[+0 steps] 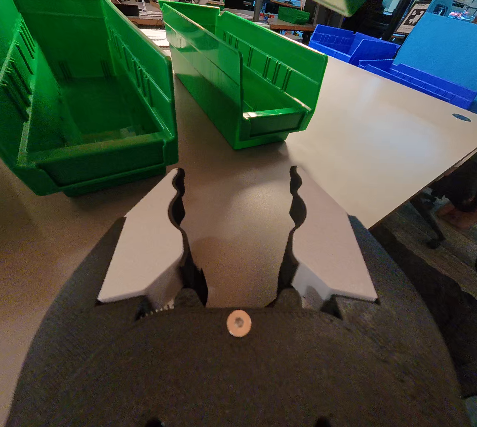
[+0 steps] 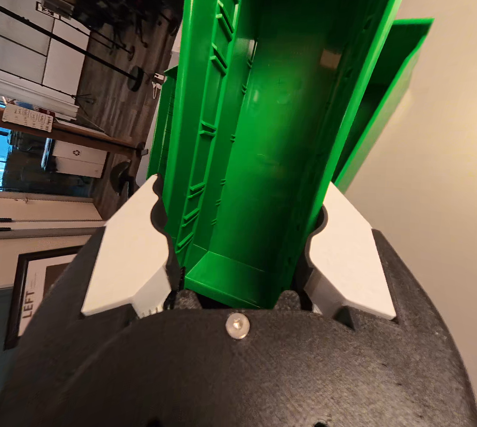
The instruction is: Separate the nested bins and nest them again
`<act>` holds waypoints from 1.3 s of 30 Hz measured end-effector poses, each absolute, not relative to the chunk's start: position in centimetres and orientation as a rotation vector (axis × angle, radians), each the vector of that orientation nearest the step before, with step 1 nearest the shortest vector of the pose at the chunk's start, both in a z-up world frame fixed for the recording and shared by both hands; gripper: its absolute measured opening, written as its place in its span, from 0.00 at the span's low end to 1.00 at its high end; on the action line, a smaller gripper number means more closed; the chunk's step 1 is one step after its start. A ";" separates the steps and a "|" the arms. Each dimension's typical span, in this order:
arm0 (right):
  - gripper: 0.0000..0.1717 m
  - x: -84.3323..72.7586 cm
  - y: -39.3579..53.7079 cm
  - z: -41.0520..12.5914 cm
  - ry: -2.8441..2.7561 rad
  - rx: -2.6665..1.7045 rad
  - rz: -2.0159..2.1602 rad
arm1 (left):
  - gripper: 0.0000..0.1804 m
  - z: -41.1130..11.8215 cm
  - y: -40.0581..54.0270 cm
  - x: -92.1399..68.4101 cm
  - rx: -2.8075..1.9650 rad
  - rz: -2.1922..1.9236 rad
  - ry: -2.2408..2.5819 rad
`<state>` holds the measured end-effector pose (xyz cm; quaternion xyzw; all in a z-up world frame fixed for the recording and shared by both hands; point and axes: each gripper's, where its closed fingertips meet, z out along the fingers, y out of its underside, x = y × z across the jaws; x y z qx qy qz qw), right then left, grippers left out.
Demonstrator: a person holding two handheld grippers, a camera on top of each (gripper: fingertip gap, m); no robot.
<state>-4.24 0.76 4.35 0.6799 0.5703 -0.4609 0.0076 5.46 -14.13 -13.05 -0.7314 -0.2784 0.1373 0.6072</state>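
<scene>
Between the right gripper's point(image 2: 238, 208) pads sits 1 narrow green bin point(image 2: 271, 131), clamped across its width, long axis running straight away from the claw, lifted off the table point(image 1: 361, 131). Below it, 2 more green bins rest side by side. The left gripper point(image 1: 237, 174) hovers spread and empty, nearer the wide bin point(image 1: 90, 105) than the narrow bin on the table point(image 1: 245, 84).

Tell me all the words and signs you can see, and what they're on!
Black-framed white card, lower left: one large word; I do not copy writing.
White sheet at a far wooden desk: print too small to read.
Black-and-white pattern card: tiny blurred caption.
Green bins: no writing visible.
</scene>
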 end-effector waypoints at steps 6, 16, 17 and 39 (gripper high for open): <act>0.67 -6.2 -0.4 -0.4 1.762 2.291 -1.251 | 0.45 -13.0 -14.2 5.5 -1.681 0.301 -0.645; 0.69 -7.3 0.6 -4.0 1.872 2.439 -1.021 | 0.45 -13.0 -14.1 5.4 -1.682 0.291 -0.652; 0.69 -7.4 0.5 -4.4 1.879 2.445 -1.010 | 0.45 -13.0 -14.2 5.4 -1.680 0.293 -0.651; 0.79 -7.9 -1.8 -6.1 2.088 2.359 -1.020 | 0.46 -12.8 -14.1 5.6 -1.673 0.283 -0.636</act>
